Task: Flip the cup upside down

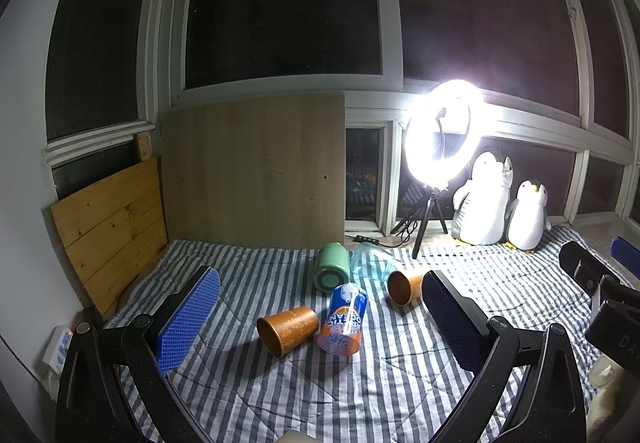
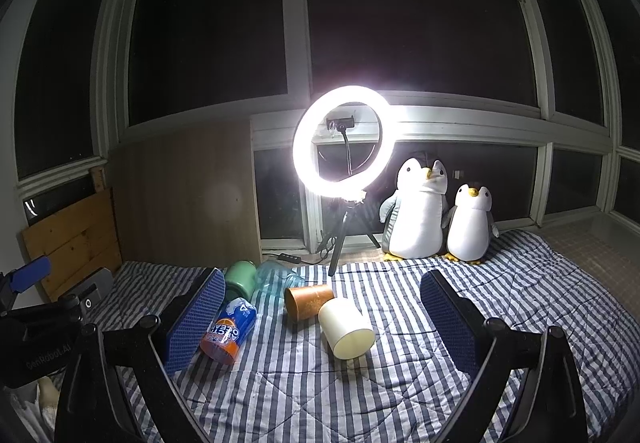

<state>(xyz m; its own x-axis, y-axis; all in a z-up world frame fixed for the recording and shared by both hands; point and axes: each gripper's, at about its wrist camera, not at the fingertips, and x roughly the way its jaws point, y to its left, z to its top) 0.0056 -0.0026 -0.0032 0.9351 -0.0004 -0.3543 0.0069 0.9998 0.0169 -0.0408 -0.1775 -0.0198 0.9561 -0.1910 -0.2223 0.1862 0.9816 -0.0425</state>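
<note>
My left hand-held gripper [image 1: 320,323] spread apart and empty, my right hand-held gripper [image 2: 320,317] likewise apart, cream cup [image 2: 347,328] on its side on the striped bed [image 2: 360,403] between my right fingers, orange cup [image 1: 288,329] lying nearer left, printed cup [image 1: 343,319] beside it.

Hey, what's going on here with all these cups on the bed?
A person holds a hand-held gripper in each hand above a striped quilt, and neither is touching anything yet. The left hand-held gripper and right hand-held gripper are both open and empty. Several cups lie on their sides: a cream cup, two copper cups, a green cup, a clear bluish one, plus a printed blue and orange cup. No cup has been flipped upside down.
</note>
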